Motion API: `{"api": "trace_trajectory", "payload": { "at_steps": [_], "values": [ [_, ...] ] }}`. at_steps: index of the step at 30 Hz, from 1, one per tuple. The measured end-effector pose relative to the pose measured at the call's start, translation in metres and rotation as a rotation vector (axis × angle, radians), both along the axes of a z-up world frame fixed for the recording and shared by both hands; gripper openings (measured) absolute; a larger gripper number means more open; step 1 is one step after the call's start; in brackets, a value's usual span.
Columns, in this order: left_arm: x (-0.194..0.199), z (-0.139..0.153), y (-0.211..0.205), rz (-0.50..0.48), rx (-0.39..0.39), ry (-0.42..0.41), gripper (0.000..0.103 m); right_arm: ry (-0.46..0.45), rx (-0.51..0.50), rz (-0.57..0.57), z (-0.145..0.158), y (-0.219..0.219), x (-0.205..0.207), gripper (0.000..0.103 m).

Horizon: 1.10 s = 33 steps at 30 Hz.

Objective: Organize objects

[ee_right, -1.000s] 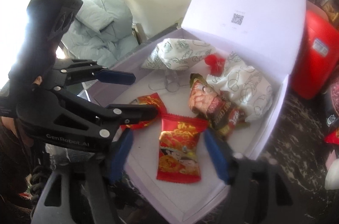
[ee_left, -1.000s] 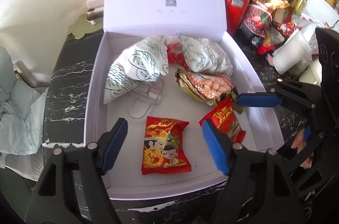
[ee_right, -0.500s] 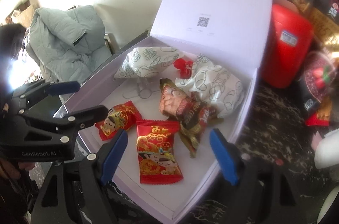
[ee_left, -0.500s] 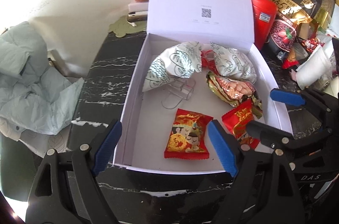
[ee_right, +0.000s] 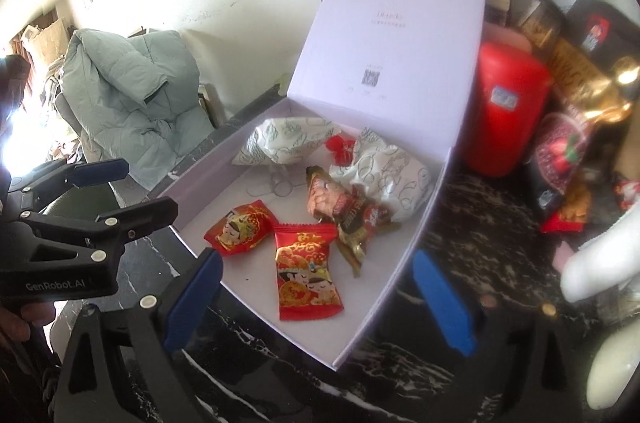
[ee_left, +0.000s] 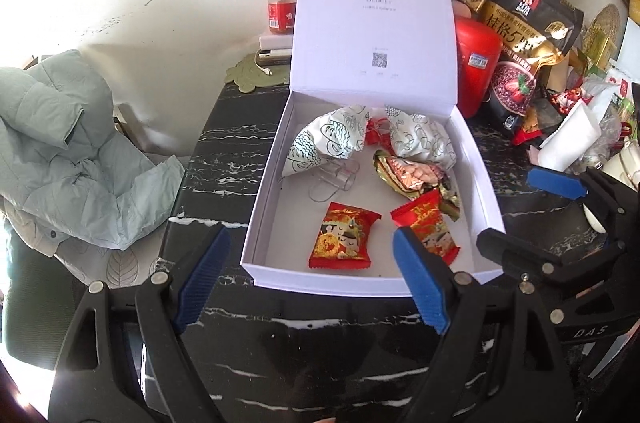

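The white gift box (ee_left: 260, 207) sits open on the black marbled counter (ee_left: 224, 159), its lid (ee_left: 376, 19) standing upright at the far edge with a small QR code printed on the inside. The box is rectangular; in the left wrist view its long axis runs from 6 toward 12 o'clock, the hinge at 12.

Inside, two red candy packets with cartoon faces lie flat near the front wall. The left red packet (ee_left: 344, 237) has its long axis toward 12 to 1 o'clock; the right red packet (ee_left: 426, 229) lies just beside it at 3 o'clock, tilted toward 11. Behind that one, touching it, is a crumpled gold snack wrapper (ee_left: 412, 175). At the back lie two white patterned pouches (ee_left: 332, 139) joined by a red tie (ee_left: 374, 135), with a clear plastic piece (ee_left: 340, 177) in front of them.

The left hand-held gripper (ee_left: 312, 283) hovers above the box's front edge, its blue pads spread with nothing between them. The right hand-held gripper (ee_right: 320, 299) hangs over the box's near corner; its jaws are opening, and it holds nothing.

At 3 o'clock from the box stand a red canister (ee_left: 478, 71) and an oats bag (ee_left: 528, 35); at 9 o'clock a pale green puffer jacket (ee_left: 68, 159) lies over a chair.
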<state>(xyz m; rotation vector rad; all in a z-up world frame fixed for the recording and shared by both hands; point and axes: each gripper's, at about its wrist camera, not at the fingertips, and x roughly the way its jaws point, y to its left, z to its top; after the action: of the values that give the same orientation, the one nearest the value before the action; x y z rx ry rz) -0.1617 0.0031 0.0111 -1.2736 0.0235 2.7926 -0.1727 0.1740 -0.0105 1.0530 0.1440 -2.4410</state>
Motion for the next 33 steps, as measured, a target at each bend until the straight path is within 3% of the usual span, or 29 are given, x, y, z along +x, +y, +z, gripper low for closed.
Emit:
{"api": "trace_trajectory", "payload": {
  "at_steps": [12,19,25,33],
  "values": [
    [0.041,0.057,0.007,0.002,0.025,0.022,0.083,0.035,0.028,-0.024,0.064,0.017,0.041,0.098],
    [0.08,0.086,0.021,0.022,-0.014,0.058,0.083,0.086,0.025,-0.021,0.093,0.034,0.083,0.099],
    [0.115,0.096,0.03,0.04,-0.041,0.084,0.083,0.116,0.012,-0.044,0.103,0.049,0.118,0.1],
    [0.153,0.088,0.045,0.049,-0.08,0.083,0.083,0.125,0.007,-0.079,0.093,0.066,0.153,0.1]
  ]
}}
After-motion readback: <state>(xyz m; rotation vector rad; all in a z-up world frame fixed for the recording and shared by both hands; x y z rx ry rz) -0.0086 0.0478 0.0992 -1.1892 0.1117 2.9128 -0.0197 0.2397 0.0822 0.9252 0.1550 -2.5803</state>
